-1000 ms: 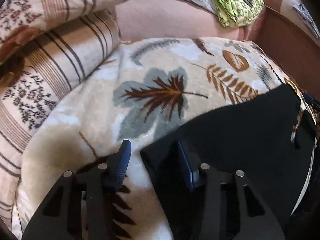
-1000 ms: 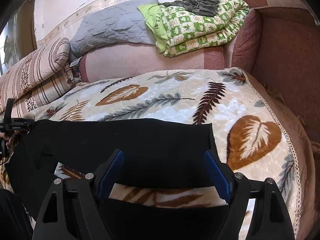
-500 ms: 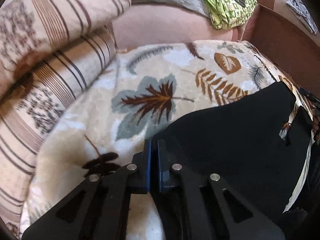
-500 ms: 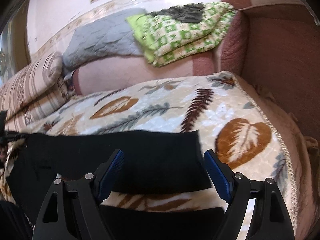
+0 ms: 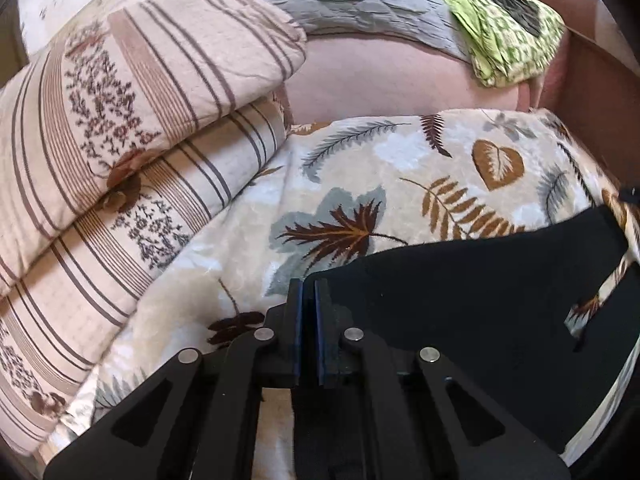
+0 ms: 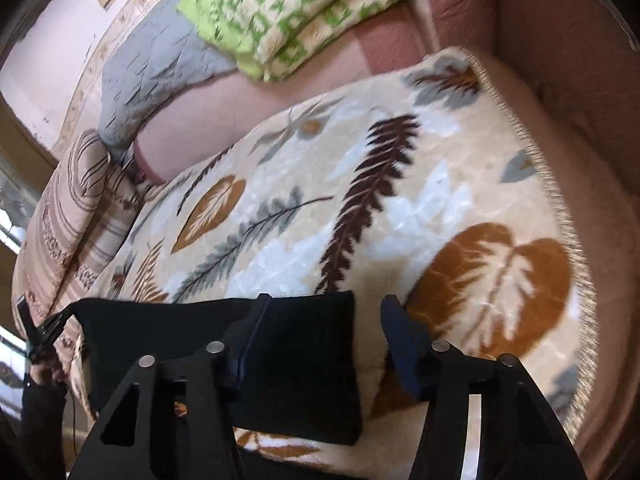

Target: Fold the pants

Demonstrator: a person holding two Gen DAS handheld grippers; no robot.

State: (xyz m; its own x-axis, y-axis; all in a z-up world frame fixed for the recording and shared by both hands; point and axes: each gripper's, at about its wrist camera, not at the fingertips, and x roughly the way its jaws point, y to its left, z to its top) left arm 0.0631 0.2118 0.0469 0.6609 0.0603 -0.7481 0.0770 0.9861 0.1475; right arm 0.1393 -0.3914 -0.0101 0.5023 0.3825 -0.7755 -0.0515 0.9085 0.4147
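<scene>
So the left claw (image 5: pixel 308 292) was clamped shut right on the corner edge of the black pants (image 5: pixel 480 300), blue pads (image 5: pixel 297 320) squeezed together with just the fabric pinched between them. From that claw the pants spread away to the right over the leaf-print blanket (image 5: pixel 360 184), and the striped pillows (image 5: pixel 132 128) sat off to its left.

The right claw (image 6: pixel 324 320) was about half open, and its jaws had just been closing in. The hem corner of the pants (image 6: pixel 304 360) sat between its fingers, with the left finger (image 6: pixel 244 344) over the cloth and the right one (image 6: pixel 404 344) out over bare blanket (image 6: pixel 400 200), just beside the cloth edge. It wasn't gripping anything as far as I could see. A green-patterned quilt (image 6: pixel 304 8) was lying far ahead of it.
</scene>
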